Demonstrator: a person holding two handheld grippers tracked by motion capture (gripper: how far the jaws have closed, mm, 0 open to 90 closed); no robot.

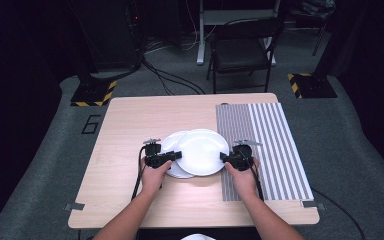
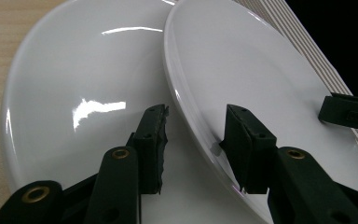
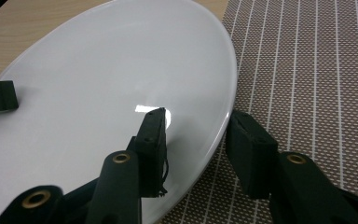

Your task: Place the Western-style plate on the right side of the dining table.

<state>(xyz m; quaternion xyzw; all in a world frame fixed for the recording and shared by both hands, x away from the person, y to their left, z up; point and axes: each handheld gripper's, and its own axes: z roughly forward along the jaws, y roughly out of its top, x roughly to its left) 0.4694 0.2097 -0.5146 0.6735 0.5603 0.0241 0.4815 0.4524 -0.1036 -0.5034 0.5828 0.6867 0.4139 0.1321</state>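
High view: two white plates sit mid-counter (image 1: 130,120), the upper plate (image 1: 201,151) overlapping the lower plate (image 1: 171,142) and reaching toward the striped mat (image 1: 265,145) on its right. The left hand-held gripper (image 1: 176,155) meets the upper plate's left rim, the right hand-held gripper (image 1: 223,157) its right rim. Both plates are empty.

Left gripper view: the upper plate's (image 2: 251,79) rim runs between the jaws, one jaw over the lower plate (image 2: 84,93), the other over the upper plate's face. A gap shows on at least one side, so I judge this gripper (image 2: 196,140) not yet clamped. It should close squarely on the rim before any lift.

Right gripper view: the right gripper's (image 3: 196,149) jaws straddle the upper plate's (image 3: 121,84) edge, one on the glossy face, one beneath over the mat (image 3: 307,93), clamped on it. The glaze looks slippery; lifting both sides level and together should keep the plate from tipping or dragging its neighbour.
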